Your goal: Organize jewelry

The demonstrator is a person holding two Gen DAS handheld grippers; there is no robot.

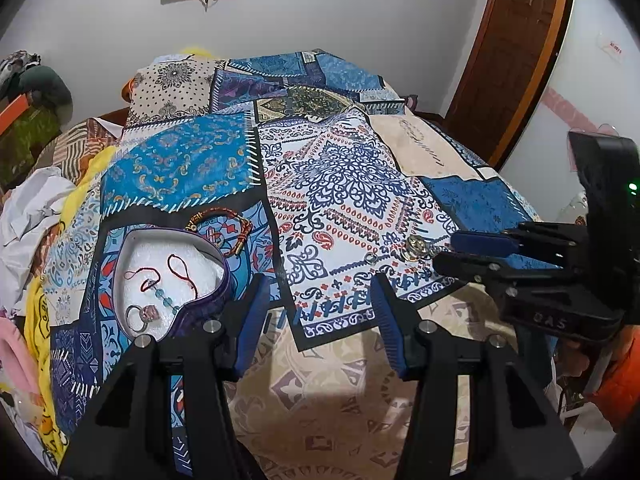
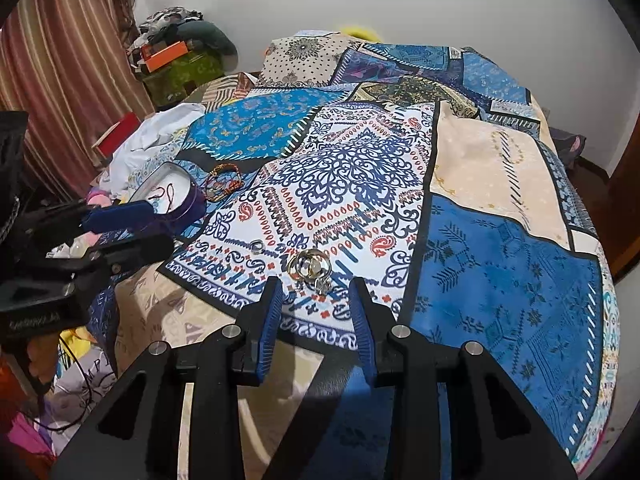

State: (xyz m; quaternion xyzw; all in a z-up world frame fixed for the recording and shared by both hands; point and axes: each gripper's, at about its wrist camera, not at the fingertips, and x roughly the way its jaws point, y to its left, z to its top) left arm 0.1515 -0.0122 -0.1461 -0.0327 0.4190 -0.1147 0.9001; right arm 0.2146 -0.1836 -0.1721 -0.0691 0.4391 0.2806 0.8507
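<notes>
On the patterned bedspread (image 2: 500, 264), your right gripper (image 2: 316, 300) hangs wide open, empty, just short of the bangles (image 2: 308, 266); your left gripper (image 1: 320, 300), also spread empty, sits beside the heart-shaped box (image 1: 168, 264).

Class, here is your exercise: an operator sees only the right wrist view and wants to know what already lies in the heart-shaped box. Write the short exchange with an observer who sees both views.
Operator: I can see a red cord in the box. Is anything else in there?
Observer: Yes. The left wrist view shows a silver ring with a pinkish stone lying in it.
Operator: Is that all?
Observer: No. A strand of pale blue beads lies beside the ring.
</notes>
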